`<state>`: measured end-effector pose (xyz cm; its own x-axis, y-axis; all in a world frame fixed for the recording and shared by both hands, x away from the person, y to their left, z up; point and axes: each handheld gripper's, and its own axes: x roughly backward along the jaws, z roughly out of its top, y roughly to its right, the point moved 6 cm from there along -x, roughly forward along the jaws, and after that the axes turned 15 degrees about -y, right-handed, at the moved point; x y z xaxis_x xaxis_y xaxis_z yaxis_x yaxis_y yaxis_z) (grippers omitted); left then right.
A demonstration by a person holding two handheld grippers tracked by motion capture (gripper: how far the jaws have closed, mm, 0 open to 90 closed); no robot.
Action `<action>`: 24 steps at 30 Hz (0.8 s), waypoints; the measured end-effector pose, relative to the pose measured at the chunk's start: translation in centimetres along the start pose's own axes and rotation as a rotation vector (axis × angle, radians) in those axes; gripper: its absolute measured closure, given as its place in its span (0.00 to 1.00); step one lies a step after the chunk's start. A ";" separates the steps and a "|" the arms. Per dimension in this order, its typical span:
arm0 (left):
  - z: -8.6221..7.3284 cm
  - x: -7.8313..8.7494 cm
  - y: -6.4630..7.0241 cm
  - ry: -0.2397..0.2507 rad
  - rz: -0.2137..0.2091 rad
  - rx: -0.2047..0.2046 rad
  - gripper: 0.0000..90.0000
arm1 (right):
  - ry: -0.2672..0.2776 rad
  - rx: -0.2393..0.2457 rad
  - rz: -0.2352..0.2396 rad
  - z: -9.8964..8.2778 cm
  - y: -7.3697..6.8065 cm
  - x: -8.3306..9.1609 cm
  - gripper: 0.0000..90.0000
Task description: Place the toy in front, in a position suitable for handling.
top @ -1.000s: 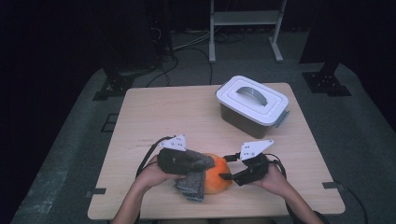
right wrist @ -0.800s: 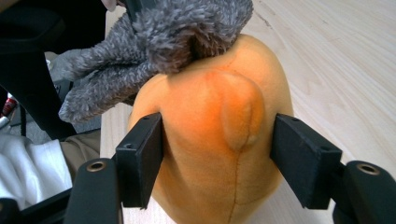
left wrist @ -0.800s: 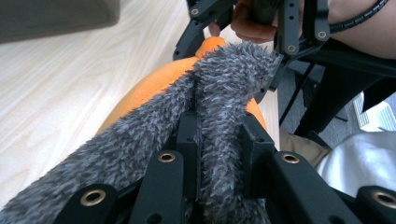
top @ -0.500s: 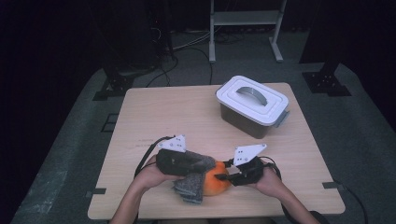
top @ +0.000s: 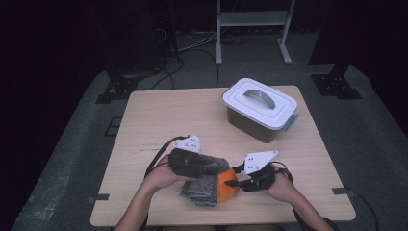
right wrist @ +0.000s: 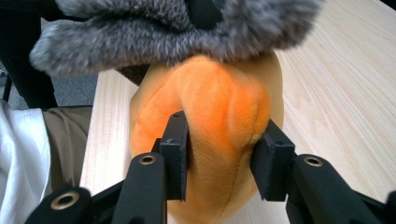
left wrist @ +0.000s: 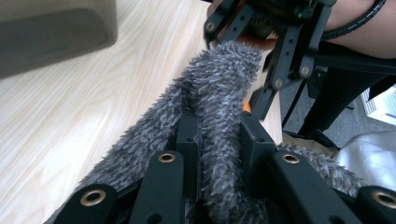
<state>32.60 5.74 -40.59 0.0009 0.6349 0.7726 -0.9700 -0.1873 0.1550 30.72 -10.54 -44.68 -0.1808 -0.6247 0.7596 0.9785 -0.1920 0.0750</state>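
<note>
Near the front edge of the counter (top: 159,115), a soft toy in two parts: a grey furry part (top: 204,185) and an orange plush part (top: 227,185), touching each other. Left tongs (top: 211,169) clamped tight on a fold of the grey fur, seen squeezed between the black jaws in the left gripper view (left wrist: 217,140). Right tongs (top: 233,183) just closing, now pinching a bulge of the orange plush from both sides, pads pressed into it in the right gripper view (right wrist: 219,154). Grey fur draped over the top of the orange part there (right wrist: 163,28). Left hand (top: 161,175) and right hand (top: 284,185) low at the near side of the counter, close together, toy between them. Farther back and to the right, well apart from the toy, a grey box with a white handled lid (top: 260,101), shut.
</note>
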 end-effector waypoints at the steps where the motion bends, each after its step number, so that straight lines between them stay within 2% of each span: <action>1: -0.4 0.1 -0.2 -0.001 0.000 0.013 0.81 | 0.000 0.002 0.000 -0.1 0.1 0.0 0.67; 7: -2.0 0.3 -1.0 -0.004 0.009 0.053 0.81 | 0.000 -0.025 0.004 -0.8 0.9 0.3 0.66; 8: -2.5 0.2 -1.1 0.003 0.000 0.067 0.81 | 0.007 -0.047 0.021 -1.0 1.0 0.3 0.63; 12: -2.9 -0.1 -1.0 0.010 -0.003 0.077 0.81 | 0.016 -0.098 0.047 -0.7 0.9 0.4 0.47; 15: -2.9 -0.3 -0.8 0.023 -0.017 0.080 0.81 | 0.024 -0.128 0.067 -0.5 0.8 0.6 0.42; 18: -2.7 -0.4 -0.3 0.013 -0.021 0.060 0.81 | 0.033 -0.140 0.078 -0.1 0.6 0.5 0.39; 21: -2.5 -0.5 0.0 -0.003 -0.017 0.049 0.81 | 0.024 -0.146 0.080 0.1 0.4 0.0 0.40; 24: -2.1 0.0 0.1 -0.004 -0.002 0.035 0.81 | 0.019 -0.130 0.066 0.1 0.1 -0.3 0.53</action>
<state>31.95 7.29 -41.85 0.0035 0.6326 0.7744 -0.9608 -0.2125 0.1779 30.87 -10.28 -44.83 -0.1195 -0.6534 0.7475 0.9674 -0.2458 -0.0602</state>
